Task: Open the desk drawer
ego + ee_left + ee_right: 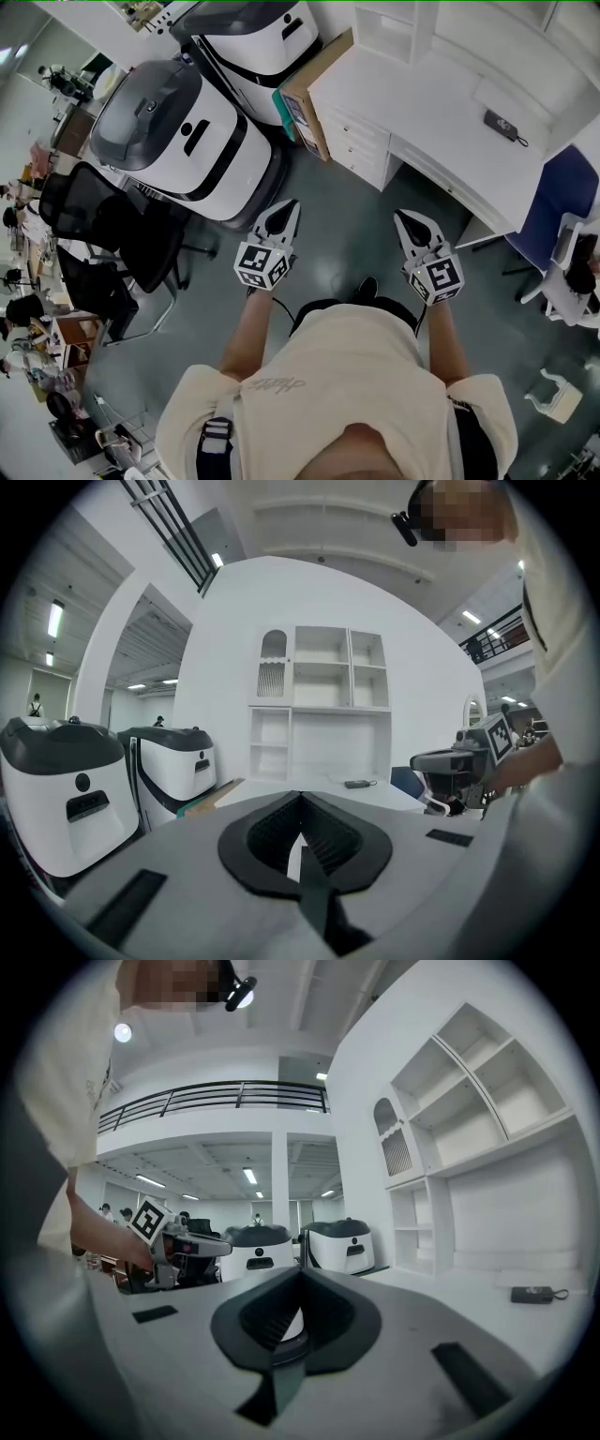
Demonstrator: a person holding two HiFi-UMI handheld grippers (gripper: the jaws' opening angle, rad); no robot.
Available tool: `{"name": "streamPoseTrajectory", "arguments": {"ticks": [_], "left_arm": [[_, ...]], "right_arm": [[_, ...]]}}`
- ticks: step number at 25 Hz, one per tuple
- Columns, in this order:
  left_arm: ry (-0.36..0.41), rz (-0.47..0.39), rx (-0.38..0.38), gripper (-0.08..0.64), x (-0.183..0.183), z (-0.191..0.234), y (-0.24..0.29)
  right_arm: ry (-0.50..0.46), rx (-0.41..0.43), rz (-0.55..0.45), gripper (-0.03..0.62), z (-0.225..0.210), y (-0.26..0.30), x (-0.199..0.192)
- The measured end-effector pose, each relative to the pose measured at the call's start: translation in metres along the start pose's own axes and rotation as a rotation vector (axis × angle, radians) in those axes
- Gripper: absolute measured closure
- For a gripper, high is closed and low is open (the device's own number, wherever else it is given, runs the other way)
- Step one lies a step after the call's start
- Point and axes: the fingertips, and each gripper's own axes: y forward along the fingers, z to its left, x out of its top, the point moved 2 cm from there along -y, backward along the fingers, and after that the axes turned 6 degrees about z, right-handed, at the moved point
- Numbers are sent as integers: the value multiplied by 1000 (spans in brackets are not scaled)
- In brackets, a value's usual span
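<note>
You're at the approach step. Your left hand-held gripper (282,214) and right hand-held gripper (412,225) are both clenched and empty. The closed white desk drawers (349,141), under the white worktop (441,112), sit well ahead. Next, reach one, unclench, and hook its front.

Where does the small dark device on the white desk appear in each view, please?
Head view: the small dark device lies upper right, on the desk.
Left gripper view: the device sits just right of centre.
Right gripper view: the device is far right, below mid-height.
Shared landmark: the white shelf unit behind it.
</note>
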Motion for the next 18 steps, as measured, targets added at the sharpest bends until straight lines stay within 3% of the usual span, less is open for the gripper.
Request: {"name": "streamPoseTrajectory", "arguments": {"ticks": [18], "left_arm": [[-104,81,46,555,-28,38,35]], "right_arm": [[27,91,90,591,-26,71,-18]]}}
